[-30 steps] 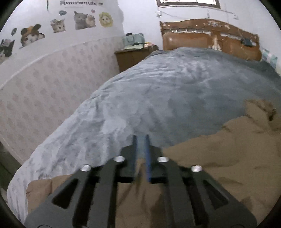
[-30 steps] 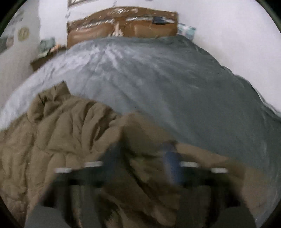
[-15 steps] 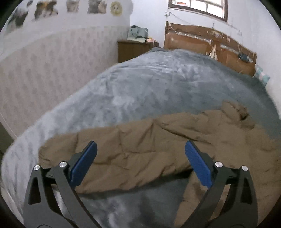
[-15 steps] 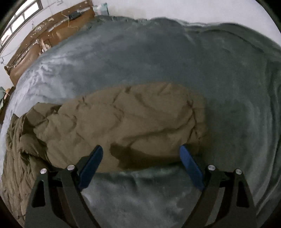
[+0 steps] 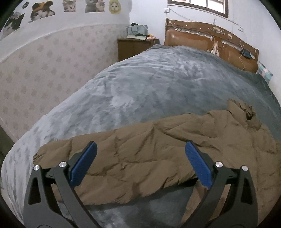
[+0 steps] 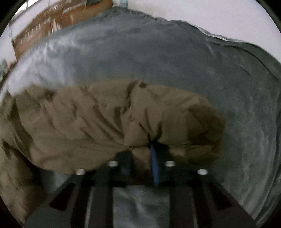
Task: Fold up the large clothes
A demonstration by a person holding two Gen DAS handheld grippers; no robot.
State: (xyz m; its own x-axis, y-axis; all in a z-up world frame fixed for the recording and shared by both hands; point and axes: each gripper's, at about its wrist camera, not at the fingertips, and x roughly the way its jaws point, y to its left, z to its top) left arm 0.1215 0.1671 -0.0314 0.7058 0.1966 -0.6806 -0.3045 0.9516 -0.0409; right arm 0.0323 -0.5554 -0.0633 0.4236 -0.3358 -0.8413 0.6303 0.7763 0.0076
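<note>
Left wrist view
- Left claw (image 5: pixel 140 162): we see both blue pads spread wide apart, gripping nothing.
- Brown coat (image 5: pixel 158 149): we find it lying crumpled across the near part of the bed; its folded-over edge runs between the two pads.
- Bed (image 5: pixel 149 87): covered by a grey blanket; the coat lies at the end far from the headboard (image 5: pixel 202 42).
- Nightstand (image 5: pixel 133 47): just beside the headboard, against the patterned wall.
- Cat stickers (image 5: pixel 70 7): on the wall above the bed's side.

Right wrist view
- Right claw (image 6: pixel 140 163): we see its pads drawn close together, pinching a fold of the brown coat (image 6: pixel 98 122). The view is blurred.
- Coat position: bunched on the bed (image 6: pixel 175 57), its rounded end directly ahead of the claw, well apart from the headboard (image 6: pixel 58 19).
</note>
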